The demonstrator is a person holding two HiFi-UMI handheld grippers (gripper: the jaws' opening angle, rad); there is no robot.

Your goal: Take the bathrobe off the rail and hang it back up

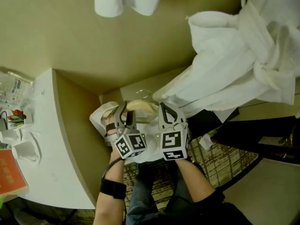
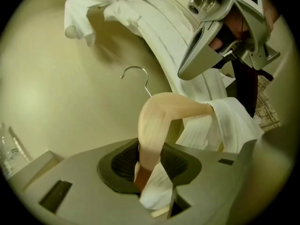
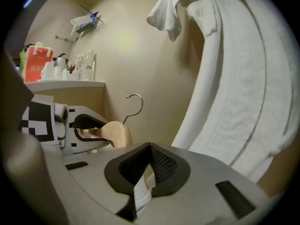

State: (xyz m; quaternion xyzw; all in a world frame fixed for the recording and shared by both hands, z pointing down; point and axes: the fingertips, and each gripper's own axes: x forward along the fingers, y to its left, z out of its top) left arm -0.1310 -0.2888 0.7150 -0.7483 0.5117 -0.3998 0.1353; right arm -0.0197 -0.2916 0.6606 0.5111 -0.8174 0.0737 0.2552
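Bathrobe [image 1: 234, 64] cut off at right edge; hanger [image 2: 154, 121] half buried under it.

Nothing is reading clearly here. An orange card [image 1: 10, 172] is lying on the white worktop [image 1: 61, 163], carrying pale lettering that is blurring past reading. In the right gripper view a red box [image 3: 36, 64] is standing on that worktop and showing white characters too small to make out. The bottles [image 3: 86, 63] beside it are wearing labels, illegible. The cubes on the left gripper [image 1: 123, 108] and right gripper [image 1: 168, 110] are showing only black-and-white square markers, no letters or numbers.
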